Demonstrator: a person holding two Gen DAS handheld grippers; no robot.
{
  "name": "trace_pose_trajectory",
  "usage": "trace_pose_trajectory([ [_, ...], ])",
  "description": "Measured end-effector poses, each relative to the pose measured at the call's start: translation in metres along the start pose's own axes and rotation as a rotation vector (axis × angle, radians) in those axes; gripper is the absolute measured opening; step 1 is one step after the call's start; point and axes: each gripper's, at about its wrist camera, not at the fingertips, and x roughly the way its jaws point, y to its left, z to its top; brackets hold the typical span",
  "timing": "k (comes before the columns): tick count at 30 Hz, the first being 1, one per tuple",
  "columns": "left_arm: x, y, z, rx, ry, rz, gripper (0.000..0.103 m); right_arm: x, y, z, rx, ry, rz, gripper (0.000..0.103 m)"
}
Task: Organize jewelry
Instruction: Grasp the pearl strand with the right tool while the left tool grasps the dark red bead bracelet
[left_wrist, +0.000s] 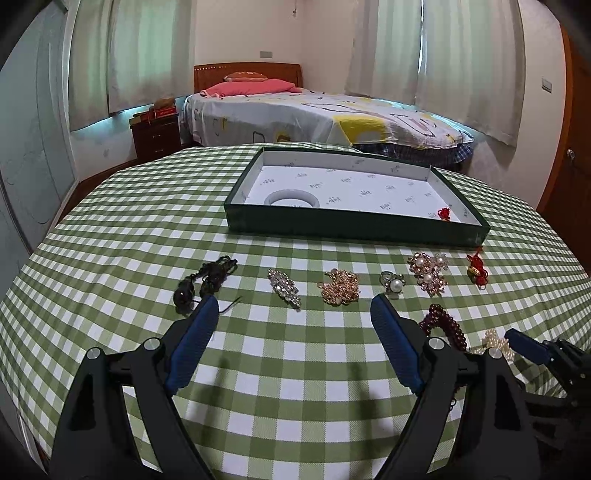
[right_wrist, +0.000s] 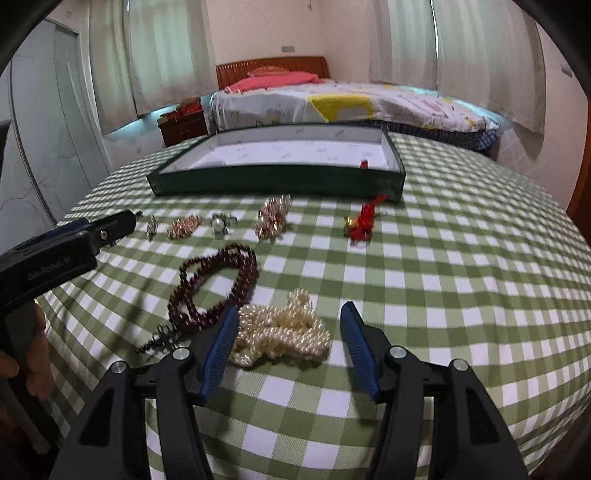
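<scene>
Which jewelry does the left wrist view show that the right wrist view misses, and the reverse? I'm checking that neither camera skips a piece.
Only the left wrist view shows the black necklace on the cloth and the white bangle lying in the tray.

Only the right wrist view shows the whole pearl necklace, heaped between the open right gripper, and the full loop of the dark red beads.

Both show the tray, the pearl ring, the gold chain and the red knot charm. The left gripper is open, holding nothing.

Two low wrist views toward the tray (left_wrist: 354, 229) (shared).
</scene>
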Motion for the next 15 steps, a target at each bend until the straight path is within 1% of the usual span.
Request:
trace_pose_trajectory([
  [1, 0.000, -0.001, 0.000, 0.001, 0.002, 0.000, 0.082, -0.001, 0.000, 0.000, -0.002, 0.000, -0.006, 0.057],
  [3, 0.000, -0.003, -0.001, 0.001, 0.006, -0.002, 0.082, -0.002, -0.001, -0.002, -0.001, -0.001, -0.010, 0.052],
  [5, 0.001, -0.005, -0.002, -0.002, 0.013, -0.008, 0.082, -0.003, -0.003, -0.003, 0.003, -0.002, -0.006, 0.041],
  [6, 0.001, -0.007, -0.003, -0.003, 0.015, -0.010, 0.082, -0.004, -0.004, -0.003, 0.007, -0.002, -0.004, 0.038],
  [8, 0.002, -0.010, -0.005, -0.004, 0.024, -0.018, 0.082, -0.005, -0.007, -0.003, 0.011, -0.004, 0.006, 0.028],
  [11, 0.002, -0.017, -0.006, -0.001, 0.035, -0.034, 0.082, -0.007, -0.007, -0.003, 0.003, -0.008, 0.003, 0.025],
  [14, 0.002, -0.025, -0.007, 0.006, 0.041, -0.053, 0.083, -0.011, -0.013, -0.001, 0.015, -0.025, -0.006, 0.024],
  [15, 0.002, -0.028, -0.007, 0.009, 0.045, -0.060, 0.084, -0.013, -0.017, -0.001, 0.023, -0.035, -0.011, 0.024],
])
